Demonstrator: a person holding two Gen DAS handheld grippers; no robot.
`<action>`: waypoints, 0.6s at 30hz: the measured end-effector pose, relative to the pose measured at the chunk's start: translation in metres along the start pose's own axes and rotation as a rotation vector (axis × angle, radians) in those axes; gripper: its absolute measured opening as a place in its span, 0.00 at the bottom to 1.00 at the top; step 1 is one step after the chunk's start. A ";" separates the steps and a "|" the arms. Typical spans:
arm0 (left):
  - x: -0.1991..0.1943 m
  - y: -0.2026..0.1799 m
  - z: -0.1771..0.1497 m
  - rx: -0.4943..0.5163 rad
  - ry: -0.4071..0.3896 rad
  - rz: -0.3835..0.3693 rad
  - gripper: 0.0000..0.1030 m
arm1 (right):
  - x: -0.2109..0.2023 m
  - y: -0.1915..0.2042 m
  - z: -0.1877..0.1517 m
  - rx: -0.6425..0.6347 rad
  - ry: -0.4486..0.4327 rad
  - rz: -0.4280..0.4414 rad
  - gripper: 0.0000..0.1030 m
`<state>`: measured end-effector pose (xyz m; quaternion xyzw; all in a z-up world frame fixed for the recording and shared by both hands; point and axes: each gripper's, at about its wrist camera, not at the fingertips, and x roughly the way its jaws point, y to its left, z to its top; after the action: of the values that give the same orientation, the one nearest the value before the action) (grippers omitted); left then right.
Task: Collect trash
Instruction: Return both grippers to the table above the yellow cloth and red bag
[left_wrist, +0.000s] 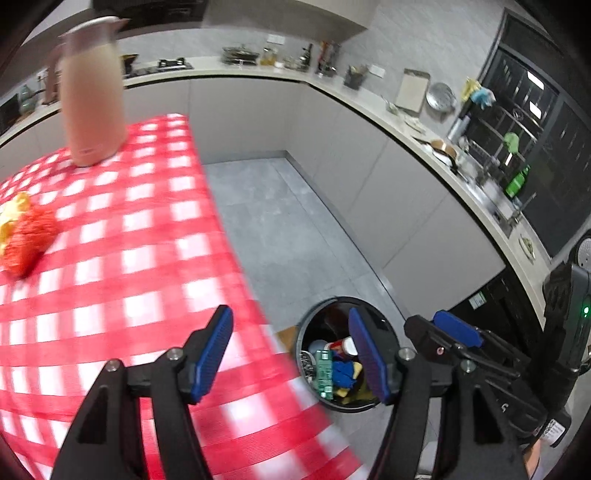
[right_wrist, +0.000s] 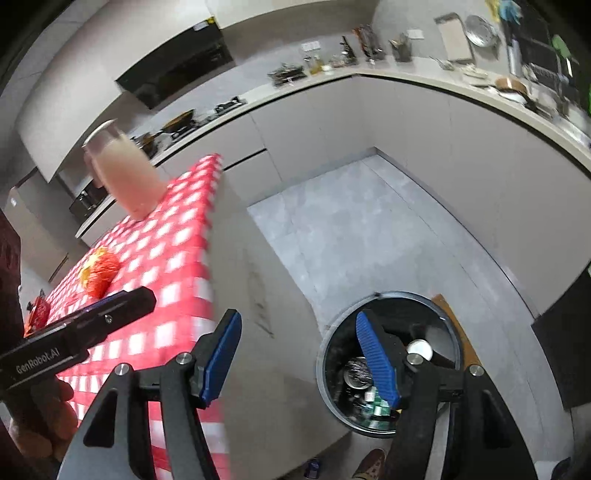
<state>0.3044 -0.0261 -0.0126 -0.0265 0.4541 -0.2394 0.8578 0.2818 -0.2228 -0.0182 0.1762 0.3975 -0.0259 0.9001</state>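
A round black trash bin (left_wrist: 306, 328) stands on the floor beside the table, holding several pieces of trash; it also shows in the right wrist view (right_wrist: 328, 354). My left gripper (left_wrist: 291, 354) is open and empty over the table's edge and the bin. My right gripper (right_wrist: 299, 354) is open and empty above the bin's left side. An orange and yellow crumpled wrapper (left_wrist: 26, 236) lies on the red checked tablecloth (left_wrist: 122, 236) at the left; it shows in the right wrist view (right_wrist: 99, 272) too. A small red wrapper (right_wrist: 38, 312) lies further left.
A beige thermos jug (left_wrist: 92, 96) stands at the table's far end. Grey floor (left_wrist: 280, 221) lies between the table and an L-shaped kitchen counter (left_wrist: 369, 96) crowded with utensils. The right gripper's body (left_wrist: 458, 336) shows in the left wrist view.
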 end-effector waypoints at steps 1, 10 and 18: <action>-0.006 0.008 0.000 -0.007 -0.006 0.008 0.67 | 0.000 0.011 0.001 -0.011 -0.002 0.008 0.65; -0.050 0.079 -0.004 -0.079 -0.056 0.076 0.70 | 0.012 0.123 0.000 -0.104 -0.001 0.103 0.68; -0.081 0.145 -0.016 -0.151 -0.080 0.140 0.70 | 0.030 0.210 -0.008 -0.193 0.021 0.177 0.69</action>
<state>0.3097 0.1399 0.0025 -0.0690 0.4368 -0.1426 0.8855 0.3358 -0.0201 0.0172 0.1231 0.3905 0.0937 0.9075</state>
